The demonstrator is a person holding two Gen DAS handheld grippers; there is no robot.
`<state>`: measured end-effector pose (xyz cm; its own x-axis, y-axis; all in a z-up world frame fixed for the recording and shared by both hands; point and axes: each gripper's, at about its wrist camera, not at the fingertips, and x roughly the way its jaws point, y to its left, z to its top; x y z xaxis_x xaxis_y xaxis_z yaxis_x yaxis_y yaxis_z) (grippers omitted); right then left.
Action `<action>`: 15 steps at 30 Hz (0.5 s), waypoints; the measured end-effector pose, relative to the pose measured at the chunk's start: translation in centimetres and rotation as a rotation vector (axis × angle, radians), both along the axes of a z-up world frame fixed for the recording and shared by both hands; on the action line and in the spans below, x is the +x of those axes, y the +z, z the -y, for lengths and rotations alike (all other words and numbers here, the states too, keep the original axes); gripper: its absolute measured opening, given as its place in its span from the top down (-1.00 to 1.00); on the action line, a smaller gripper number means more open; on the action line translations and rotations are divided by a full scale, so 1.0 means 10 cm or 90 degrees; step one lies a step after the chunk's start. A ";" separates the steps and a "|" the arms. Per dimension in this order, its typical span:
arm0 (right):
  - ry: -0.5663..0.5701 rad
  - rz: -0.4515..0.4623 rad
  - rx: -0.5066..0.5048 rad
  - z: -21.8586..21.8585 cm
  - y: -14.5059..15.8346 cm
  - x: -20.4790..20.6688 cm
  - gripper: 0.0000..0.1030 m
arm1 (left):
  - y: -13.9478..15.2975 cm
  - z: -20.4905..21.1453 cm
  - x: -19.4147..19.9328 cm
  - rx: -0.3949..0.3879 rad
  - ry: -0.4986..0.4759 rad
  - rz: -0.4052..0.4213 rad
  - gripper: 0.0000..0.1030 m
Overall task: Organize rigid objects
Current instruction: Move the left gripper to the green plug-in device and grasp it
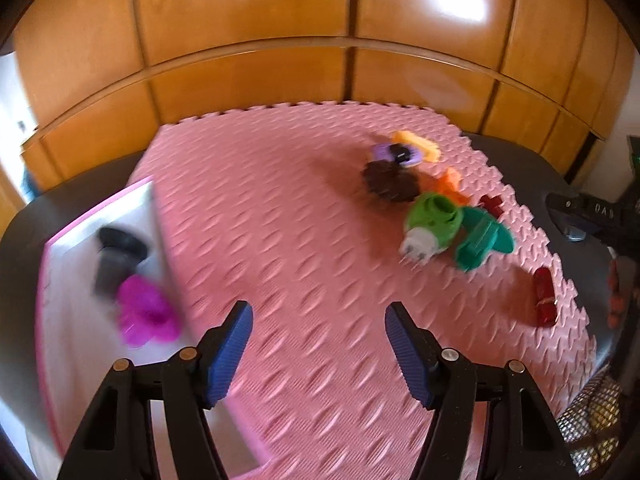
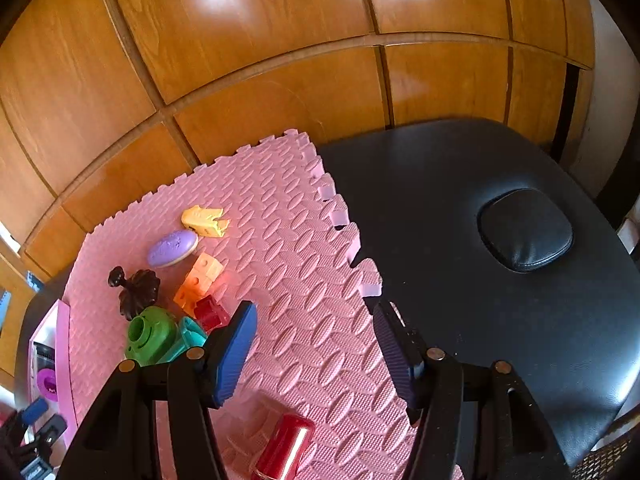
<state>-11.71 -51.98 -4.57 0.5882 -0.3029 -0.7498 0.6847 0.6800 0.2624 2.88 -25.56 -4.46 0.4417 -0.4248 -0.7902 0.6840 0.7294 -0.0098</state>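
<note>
Both grippers are held with jaws parted and nothing between them: the left gripper (image 1: 319,344) over the pink foam mat (image 1: 280,220), the right gripper (image 2: 316,344) above the mat's edge. A cluster of toys led by a green piece (image 2: 150,336) is seen at ten o'clock; a red cylinder (image 2: 286,448) lies at six. A magenta toy (image 1: 146,312) is kept in the pink tray (image 1: 52,308) at nine.

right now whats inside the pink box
In the pink box: a magenta toy and a dark grey toy, both blurred. The box's near end is cut off, so any other contents are hidden.
</note>
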 end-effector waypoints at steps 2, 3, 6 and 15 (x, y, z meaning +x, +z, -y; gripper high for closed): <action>0.003 -0.002 -0.005 -0.01 0.00 0.01 -0.18 | -0.01 0.19 0.02 -0.002 -0.023 -0.004 -0.32; 0.005 -0.002 -0.005 -0.02 0.00 0.01 -0.18 | -0.02 0.28 0.03 -0.003 -0.038 -0.003 -0.32; 0.010 -0.002 0.005 -0.01 -0.01 0.03 -0.18 | -0.05 0.56 0.06 0.004 -0.074 -0.002 -0.32; 0.015 -0.011 0.031 0.03 -0.06 0.06 -0.18 | -0.29 1.17 0.23 0.030 -0.132 -0.042 -0.31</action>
